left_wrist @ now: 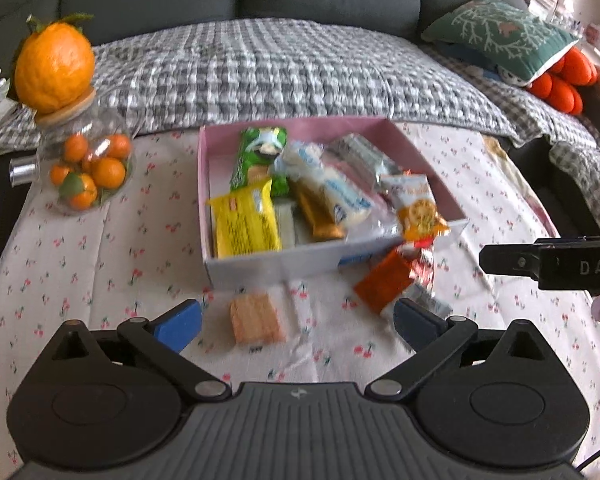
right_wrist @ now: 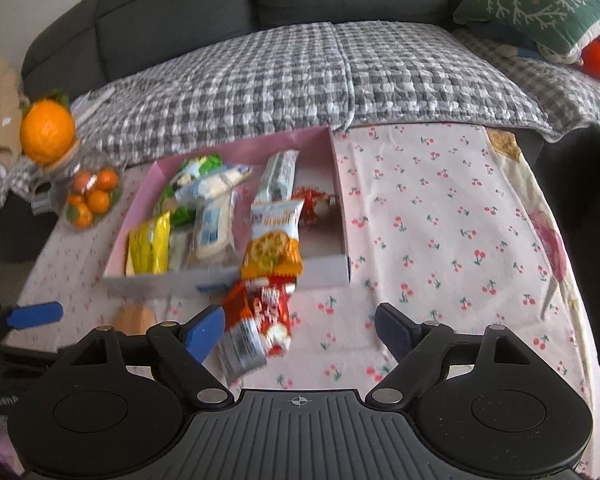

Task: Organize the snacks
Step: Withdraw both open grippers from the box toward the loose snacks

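A pink-lined box [left_wrist: 216,268] [right_wrist: 324,268] on the cherry-print cloth holds several snack packs: a yellow one [left_wrist: 246,224] [right_wrist: 150,244], a green one [left_wrist: 260,156], white ones and an orange cracker pack [left_wrist: 418,210] [right_wrist: 274,236] leaning on the front rim. A wafer in clear wrap [left_wrist: 256,318] lies in front of the box between the fingers of my open left gripper [left_wrist: 296,322]. Red-orange packs [left_wrist: 388,282] [right_wrist: 260,320] lie by the box's front. My right gripper [right_wrist: 300,332] is open and empty, just right of them.
A glass jar of small oranges [left_wrist: 86,170] [right_wrist: 90,200] with a big orange lid stands at the left. A grey checked sofa cover [left_wrist: 260,68] lies behind the table. A green cushion [left_wrist: 496,36] sits at the right. The right gripper's body [left_wrist: 552,264] shows in the left wrist view.
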